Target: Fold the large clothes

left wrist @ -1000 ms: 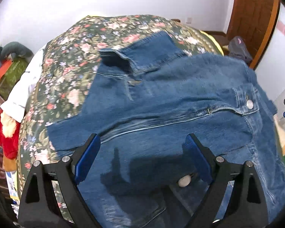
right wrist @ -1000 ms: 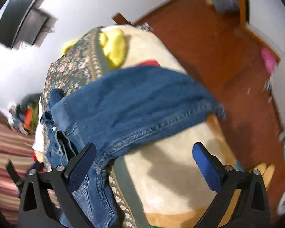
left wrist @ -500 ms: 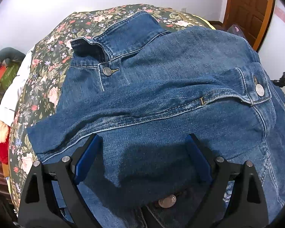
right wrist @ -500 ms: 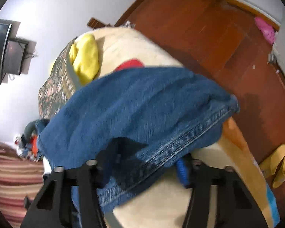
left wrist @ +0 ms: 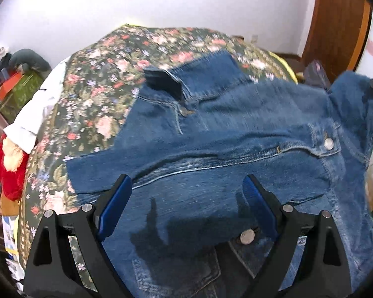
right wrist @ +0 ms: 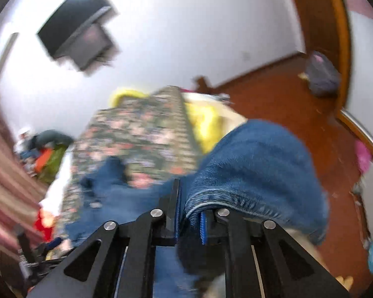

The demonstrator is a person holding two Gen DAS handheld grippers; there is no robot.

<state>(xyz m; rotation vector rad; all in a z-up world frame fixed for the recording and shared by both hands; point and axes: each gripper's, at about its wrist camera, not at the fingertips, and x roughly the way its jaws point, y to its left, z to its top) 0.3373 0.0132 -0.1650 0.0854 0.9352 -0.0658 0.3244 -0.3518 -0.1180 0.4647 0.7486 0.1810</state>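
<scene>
Left wrist view: left gripper (left wrist: 186, 207) jaws spread wide, nothing between them, hovering over denim jacket (left wrist: 236, 154) spread on floral bedspread (left wrist: 99, 94). Right wrist view, blurred: right gripper (right wrist: 189, 217) jaws have just been closing and now pinch a fold of the jacket's sleeve (right wrist: 256, 164), lifted off the bed.

Left gripper (left wrist: 186, 208) wide apart, right gripper (right wrist: 190, 213) clamped.
Left: blue pads spread at 8 and 4 o'clock, pointing steeply down, nothing pinched. Right: jaws just closed, pads nipping a denim jacket (right wrist: 256, 164) fold that drapes toward 2 o'clock; view blurred.
</scene>
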